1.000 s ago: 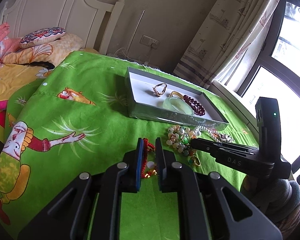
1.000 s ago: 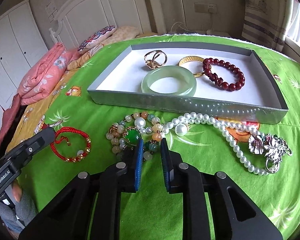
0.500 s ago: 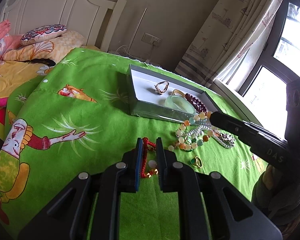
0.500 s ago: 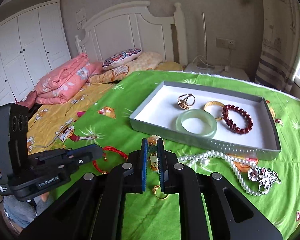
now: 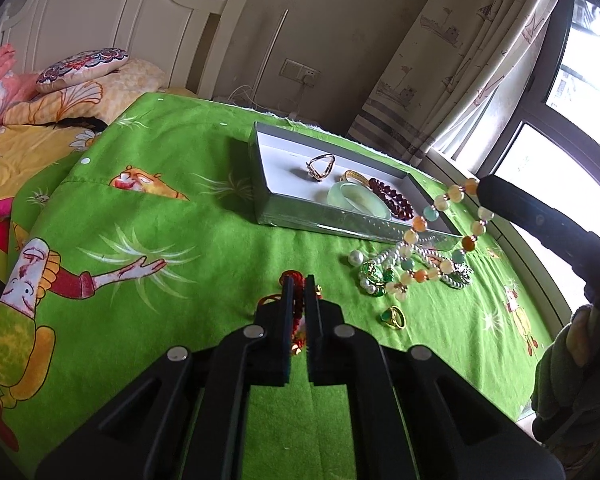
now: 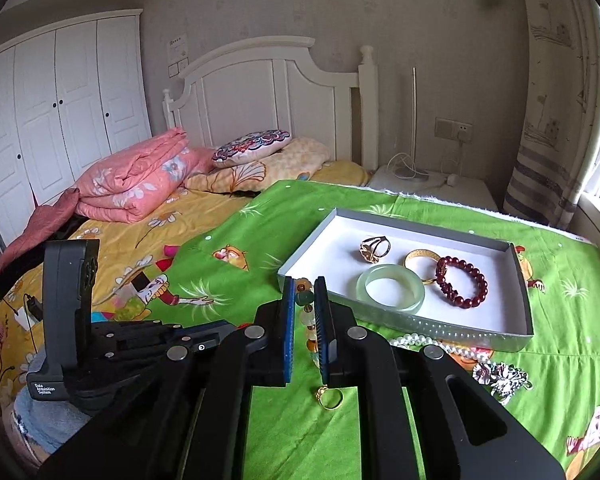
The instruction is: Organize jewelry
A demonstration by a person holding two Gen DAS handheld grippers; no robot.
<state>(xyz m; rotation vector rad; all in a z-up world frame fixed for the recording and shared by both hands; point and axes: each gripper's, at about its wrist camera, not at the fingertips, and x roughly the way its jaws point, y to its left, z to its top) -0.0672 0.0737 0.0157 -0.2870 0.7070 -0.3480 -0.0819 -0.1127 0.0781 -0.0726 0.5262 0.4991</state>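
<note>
On green cloth [image 5: 148, 208], left gripper [image 5: 298, 280] clamps red cord bracelet [image 5: 298, 308]; only left view shows bead necklace [image 5: 440, 208] dangling from right gripper [image 6: 304, 284], clamped, risen since 1 second ago.

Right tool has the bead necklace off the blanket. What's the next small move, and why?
Probably carry the bead necklace over the tray wall before letting go. The right tool is shut on it, yet its lower end hangs among the pearl strand on the blanket, outside the tray.

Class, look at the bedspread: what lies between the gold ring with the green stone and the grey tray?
In the left wrist view, the pearl necklace lies between the ring and the tray.
</note>
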